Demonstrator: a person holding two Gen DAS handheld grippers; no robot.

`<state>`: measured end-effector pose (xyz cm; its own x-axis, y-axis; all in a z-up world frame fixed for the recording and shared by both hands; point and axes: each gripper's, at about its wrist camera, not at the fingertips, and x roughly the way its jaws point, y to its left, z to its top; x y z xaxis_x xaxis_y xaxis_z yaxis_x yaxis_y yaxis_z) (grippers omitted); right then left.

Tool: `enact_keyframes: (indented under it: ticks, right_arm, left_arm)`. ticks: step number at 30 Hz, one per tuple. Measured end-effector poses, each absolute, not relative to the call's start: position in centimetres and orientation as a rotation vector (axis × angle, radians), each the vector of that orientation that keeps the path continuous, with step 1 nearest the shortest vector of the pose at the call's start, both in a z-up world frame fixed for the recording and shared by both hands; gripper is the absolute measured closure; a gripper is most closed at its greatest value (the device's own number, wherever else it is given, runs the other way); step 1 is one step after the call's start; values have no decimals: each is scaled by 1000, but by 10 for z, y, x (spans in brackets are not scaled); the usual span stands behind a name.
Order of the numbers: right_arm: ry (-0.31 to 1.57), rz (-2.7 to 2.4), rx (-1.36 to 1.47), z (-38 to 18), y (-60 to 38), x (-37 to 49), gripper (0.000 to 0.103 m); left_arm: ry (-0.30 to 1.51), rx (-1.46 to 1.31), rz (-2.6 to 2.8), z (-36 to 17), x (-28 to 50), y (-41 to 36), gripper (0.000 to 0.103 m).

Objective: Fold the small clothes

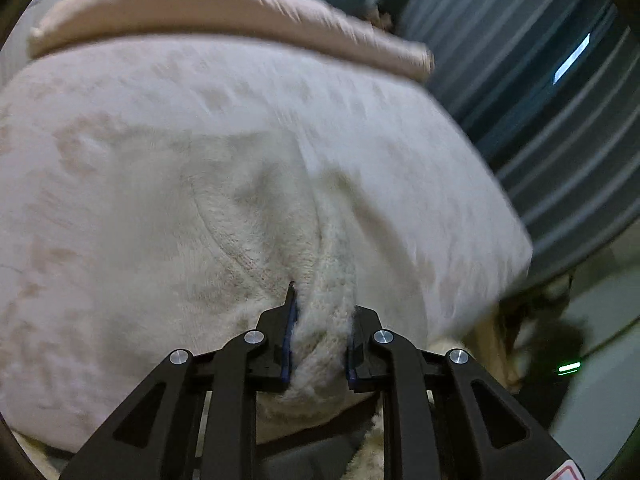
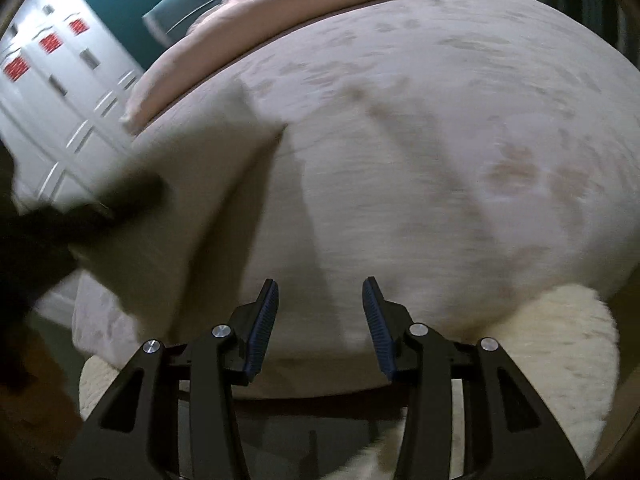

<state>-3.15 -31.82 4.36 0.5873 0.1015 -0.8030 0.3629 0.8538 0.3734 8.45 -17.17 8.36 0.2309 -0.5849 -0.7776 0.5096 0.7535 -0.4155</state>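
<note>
A cream fleecy garment (image 1: 256, 216) lies on the bed. My left gripper (image 1: 320, 320) is shut on a bunched fold of it, the fabric pinched between the blue pads. In the right wrist view the same garment (image 2: 208, 200) hangs lifted at the left, blurred, with the dark left gripper (image 2: 52, 232) on it. My right gripper (image 2: 320, 312) is open and empty over the bed's near edge, to the right of the garment.
The bed (image 2: 460, 160) has a pale patterned cover and a pink pillow (image 1: 200, 8) at the far side. A fluffy cream rug (image 2: 560, 360) lies below the bed edge. White cabinets (image 2: 60, 92) stand at left, a striped curtain (image 1: 540, 100) at right.
</note>
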Motion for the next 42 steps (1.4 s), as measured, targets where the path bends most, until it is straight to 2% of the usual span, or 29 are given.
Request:
enact_keyframes:
  ticks: [4, 9, 11, 14, 15, 16, 18, 20, 25, 28, 29, 30, 31, 32, 34, 36, 39, 40, 42]
  right_arm:
    - [937, -203, 587, 37, -341, -44, 61]
    - [906, -191, 652, 40, -353, -48, 60]
    - [884, -153, 688, 48, -358, -49, 56]
    - [845, -80, 734, 61, -357, -41, 46]
    - [837, -60, 742, 64, -354, -38, 45]
    - [832, -46, 748, 66, -352, -36, 42]
    - [829, -11, 762, 69, -345, -27, 38]
    - [852, 11, 766, 68, -336, -16, 35]
    - [933, 35, 768, 56, -316, 5, 35]
    - [983, 38, 758, 49, -305, 19, 35]
    - [989, 37, 734, 48, -300, 26, 37]
    - [994, 39, 711, 47, -296, 31, 45]
    - [1001, 40, 688, 48, -293, 35, 70]
    - [999, 40, 659, 52, -291, 38, 87]
    - [917, 81, 665, 72, -296, 32, 89]
    - [740, 173, 731, 110, -315, 11, 90]
    - [608, 167, 753, 135, -343, -19, 90]
    - [608, 137, 747, 133, -352, -24, 90]
    - [721, 15, 727, 95, -376, -26, 90]
  left_arm:
    - [1183, 30, -720, 36, 75, -202, 87]
    - [1127, 29, -714, 62, 71, -195, 80]
    - [1085, 55, -728, 75, 67, -187, 73]
    - [1067, 58, -718, 88, 55, -160, 50]
    - [1061, 49, -704, 89, 51, -152, 45]
    - [1051, 40, -692, 91, 45, -141, 44]
    - [1061, 65, -654, 86, 39, -126, 33]
    - [1079, 80, -604, 77, 35, -112, 33]
    - [1160, 78, -511, 44, 35, -88, 33]
    - [1147, 144, -478, 32, 35, -87, 33]
    - [1139, 148, -473, 29, 35, -86, 33]
    - [1133, 148, -468, 27, 37, -85, 33]
    - [1135, 141, -455, 25, 38, -83, 33]
    - [1142, 130, -452, 24, 40, -81, 36]
    - [1156, 94, -442, 26, 45, -76, 50]
    - [1155, 73, -436, 31, 49, -70, 57]
    - [1153, 47, -450, 35, 51, -68, 58]
    - [1154, 45, -456, 34, 52, -70, 58]
    - [1171, 57, -454, 28, 53, -77, 59]
